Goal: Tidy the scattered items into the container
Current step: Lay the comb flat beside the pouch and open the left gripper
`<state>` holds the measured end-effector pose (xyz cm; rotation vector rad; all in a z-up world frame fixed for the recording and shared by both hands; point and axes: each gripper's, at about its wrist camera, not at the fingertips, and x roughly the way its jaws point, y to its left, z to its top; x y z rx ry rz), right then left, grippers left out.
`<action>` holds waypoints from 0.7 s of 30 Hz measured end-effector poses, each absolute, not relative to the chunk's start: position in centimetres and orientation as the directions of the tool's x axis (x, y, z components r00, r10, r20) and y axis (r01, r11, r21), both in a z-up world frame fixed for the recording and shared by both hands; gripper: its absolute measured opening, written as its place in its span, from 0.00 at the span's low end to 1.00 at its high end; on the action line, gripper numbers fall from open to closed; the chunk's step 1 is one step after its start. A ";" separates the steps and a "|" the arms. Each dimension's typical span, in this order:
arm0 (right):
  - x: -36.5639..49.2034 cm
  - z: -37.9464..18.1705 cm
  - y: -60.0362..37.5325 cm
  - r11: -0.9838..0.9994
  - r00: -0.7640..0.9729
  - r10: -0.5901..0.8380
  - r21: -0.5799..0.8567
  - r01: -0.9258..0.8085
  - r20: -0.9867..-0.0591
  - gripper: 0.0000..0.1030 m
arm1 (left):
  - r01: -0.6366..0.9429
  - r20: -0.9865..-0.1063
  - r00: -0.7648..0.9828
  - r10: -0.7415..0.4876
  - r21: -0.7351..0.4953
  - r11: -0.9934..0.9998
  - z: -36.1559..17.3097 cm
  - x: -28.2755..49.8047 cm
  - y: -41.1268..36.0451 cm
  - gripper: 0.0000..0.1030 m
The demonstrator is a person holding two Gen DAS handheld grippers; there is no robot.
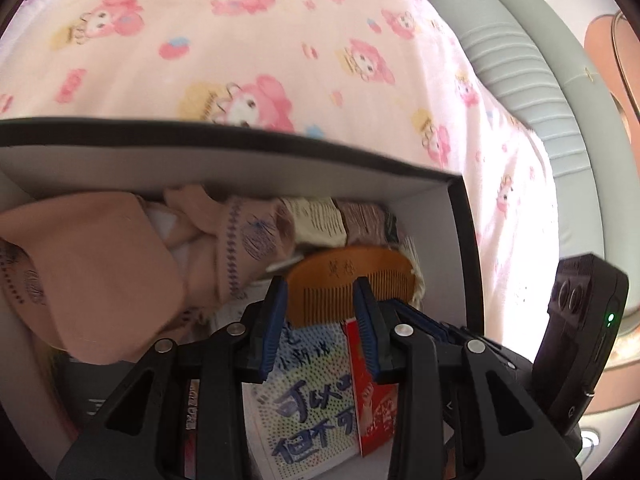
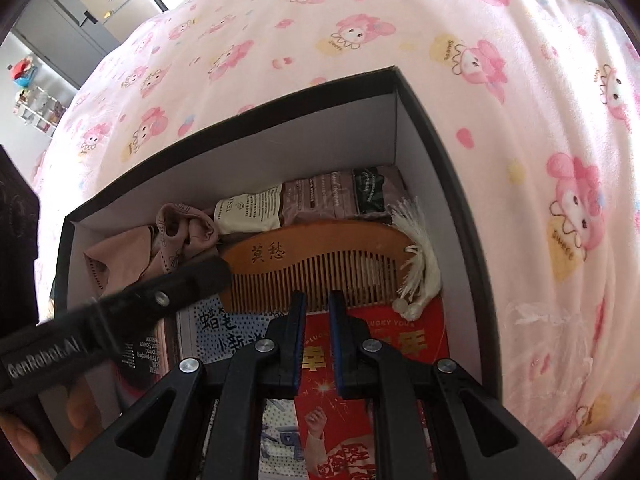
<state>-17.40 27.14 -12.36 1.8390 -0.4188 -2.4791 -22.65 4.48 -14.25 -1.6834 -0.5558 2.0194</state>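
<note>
A black box with white inner walls (image 1: 240, 148) (image 2: 436, 140) stands on a bed. Inside it a wooden comb (image 1: 348, 276) (image 2: 320, 256) with a white tassel (image 2: 416, 264) rests on booklets. My left gripper (image 1: 320, 304) hangs over the comb's toothed edge, jaws partly open, and no pad visibly presses on the comb. One of its fingers (image 2: 192, 280) crosses the comb's left end in the right wrist view. My right gripper (image 2: 316, 304) hovers at the comb's teeth, shut but for a thin slit, with nothing between the pads.
The box also holds a pink cloth (image 1: 100, 272) (image 2: 120, 256), sachets (image 2: 248, 212), a dotted booklet (image 1: 304, 400) (image 2: 224, 332) and a red booklet (image 1: 376, 400) (image 2: 360, 360). A pink cartoon blanket (image 1: 240, 40) (image 2: 520, 120) surrounds it, with a grey headboard (image 1: 520, 80) beyond and a clear wrapper (image 2: 552, 340).
</note>
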 end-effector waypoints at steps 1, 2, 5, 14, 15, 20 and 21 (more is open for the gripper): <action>-18.6 -12.8 26.3 -0.964 -0.309 -0.175 0.226 -0.140 -0.935 0.11 | -0.074 -0.804 -0.152 0.575 -0.571 -0.818 -14.3 -22.7 4.2 0.32; -19.8 -13.2 25.5 -0.964 -0.311 -0.172 0.225 -0.142 -0.935 0.11 | -0.066 -0.804 -0.145 0.577 -0.574 -0.816 -14.6 -22.7 4.1 0.32; -20.3 -13.5 25.2 -0.967 -0.301 -0.166 0.215 -0.137 -0.939 0.12 | -0.055 -0.796 -0.096 0.597 -0.595 -0.802 -15.0 -22.6 3.2 0.33; -19.1 -11.9 24.8 -0.978 -0.333 -0.120 0.168 -0.120 -0.935 0.19 | -0.115 -0.813 -0.124 0.569 -0.558 -0.822 -13.4 -21.2 3.0 0.40; -18.7 -11.4 24.9 -0.979 -0.342 -0.115 0.165 -0.120 -0.933 0.20 | -0.132 -0.821 -0.140 0.553 -0.538 -0.833 -12.9 -20.8 3.0 0.42; -16.8 -9.8 24.7 -0.981 -0.387 -0.067 0.131 -0.141 -0.920 0.56 | -0.254 -0.819 -0.283 0.499 -0.438 -0.863 -8.2 -17.6 2.6 0.69; -16.4 -9.6 24.6 -0.983 -0.395 -0.053 0.117 -0.140 -0.917 0.60 | -0.281 -0.815 -0.332 0.474 -0.395 -0.875 -7.1 -16.7 2.4 0.71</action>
